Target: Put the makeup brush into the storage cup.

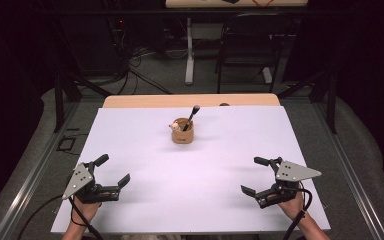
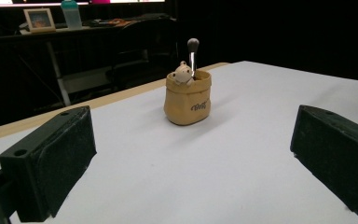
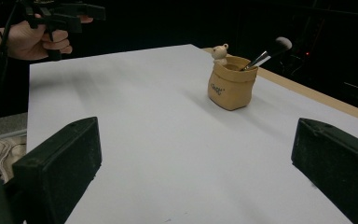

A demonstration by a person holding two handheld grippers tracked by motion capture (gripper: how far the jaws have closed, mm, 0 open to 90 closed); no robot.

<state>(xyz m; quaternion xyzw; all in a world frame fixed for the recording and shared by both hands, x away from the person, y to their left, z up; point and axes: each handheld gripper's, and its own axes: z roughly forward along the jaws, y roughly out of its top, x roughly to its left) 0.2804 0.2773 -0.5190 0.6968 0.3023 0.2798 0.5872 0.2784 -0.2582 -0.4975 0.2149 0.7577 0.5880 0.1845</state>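
A tan pot (image 1: 182, 132) is standing upright near the middle of the white surface (image 1: 145, 150), toward its far edge, holding 1 brush (image 1: 192, 116) that is leaning to the right and a small bear figure (image 1: 173, 126) at its rim. The left gripper (image 1: 114, 171) and right gripper (image 1: 254, 175) are hovering near the front corners, well apart from the pot, both released with jaws spread wide and grasping nothing.

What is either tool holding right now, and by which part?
Nothing. Both the left tool and right tool are open and empty, well short of the pot with its brush.
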